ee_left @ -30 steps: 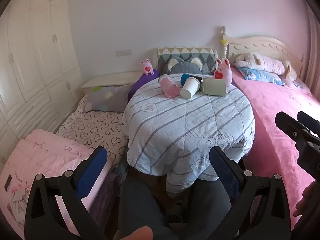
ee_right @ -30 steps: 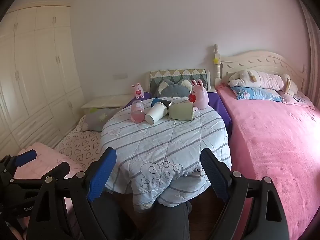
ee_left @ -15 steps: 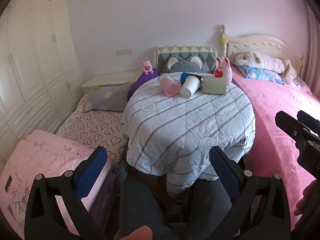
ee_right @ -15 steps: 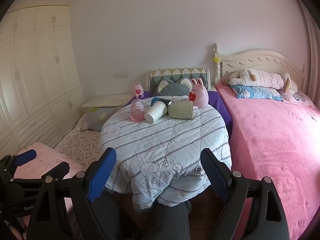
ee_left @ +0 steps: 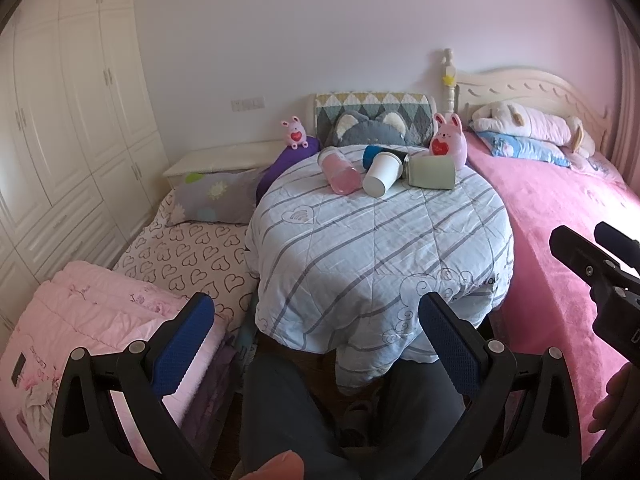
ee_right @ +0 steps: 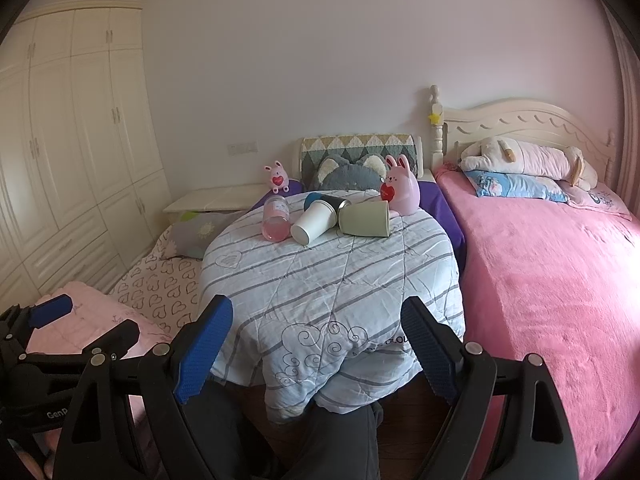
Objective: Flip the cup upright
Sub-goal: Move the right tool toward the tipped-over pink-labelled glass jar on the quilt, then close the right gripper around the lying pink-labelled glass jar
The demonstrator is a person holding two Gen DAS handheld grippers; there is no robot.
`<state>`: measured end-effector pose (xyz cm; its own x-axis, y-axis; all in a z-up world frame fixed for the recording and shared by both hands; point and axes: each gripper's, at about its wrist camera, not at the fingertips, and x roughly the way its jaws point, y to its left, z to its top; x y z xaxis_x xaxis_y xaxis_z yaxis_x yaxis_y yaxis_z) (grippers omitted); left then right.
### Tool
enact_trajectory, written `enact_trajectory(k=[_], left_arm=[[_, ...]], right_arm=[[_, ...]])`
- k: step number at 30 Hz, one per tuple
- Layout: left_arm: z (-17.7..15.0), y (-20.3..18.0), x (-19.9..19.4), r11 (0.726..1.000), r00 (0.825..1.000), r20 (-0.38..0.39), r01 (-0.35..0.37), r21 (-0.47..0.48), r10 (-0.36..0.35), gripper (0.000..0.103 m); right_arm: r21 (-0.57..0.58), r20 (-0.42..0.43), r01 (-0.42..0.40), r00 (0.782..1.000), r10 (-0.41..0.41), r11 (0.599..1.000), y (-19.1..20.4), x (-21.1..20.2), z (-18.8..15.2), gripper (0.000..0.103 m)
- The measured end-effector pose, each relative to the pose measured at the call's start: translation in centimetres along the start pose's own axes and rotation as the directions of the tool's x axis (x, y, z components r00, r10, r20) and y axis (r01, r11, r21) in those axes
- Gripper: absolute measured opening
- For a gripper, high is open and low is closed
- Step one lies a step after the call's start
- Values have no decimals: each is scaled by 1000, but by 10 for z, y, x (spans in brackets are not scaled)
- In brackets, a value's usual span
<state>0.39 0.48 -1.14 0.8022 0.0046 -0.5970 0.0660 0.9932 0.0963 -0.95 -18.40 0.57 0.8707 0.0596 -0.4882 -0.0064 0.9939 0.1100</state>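
Several cups lie on their sides at the far edge of a round table under a striped quilt [ee_left: 380, 248]: a pink clear cup [ee_left: 340, 172], a white paper cup [ee_left: 382, 174], a blue-and-black cup [ee_left: 380, 153] behind it and a pale green cup [ee_left: 434, 172]. They also show in the right wrist view: pink [ee_right: 275, 220], white [ee_right: 314, 223], green [ee_right: 366, 219]. My left gripper [ee_left: 316, 334] is open and empty, well short of the table's near edge. My right gripper [ee_right: 318, 338] is open and empty, also near that edge.
A pink rabbit figure [ee_left: 449, 140] stands beside the green cup, a smaller one [ee_left: 295, 133] behind the table. A pink bed [ee_right: 552, 280] lies to the right, a heart-print mattress [ee_left: 180, 248] and white wardrobe [ee_left: 60, 120] to the left. My knees [ee_left: 320, 420] are below.
Both views have shifted slightly, so the table sits a little differently in frame. Both grippers stay open and the cups have not moved.
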Motion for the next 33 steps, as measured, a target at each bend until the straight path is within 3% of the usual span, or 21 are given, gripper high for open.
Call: enact_trajectory(k=[18,33], left_arm=[[19,10,39,1000,999,-28,-31,5,31,103],[63,39,135,996,987,-141,-84,-19,80,103]], right_arm=[[-49,-65,-22,998,18,999,16,45,10,87],[-97,-211,-38,977,17,995,37,154,36,87]])
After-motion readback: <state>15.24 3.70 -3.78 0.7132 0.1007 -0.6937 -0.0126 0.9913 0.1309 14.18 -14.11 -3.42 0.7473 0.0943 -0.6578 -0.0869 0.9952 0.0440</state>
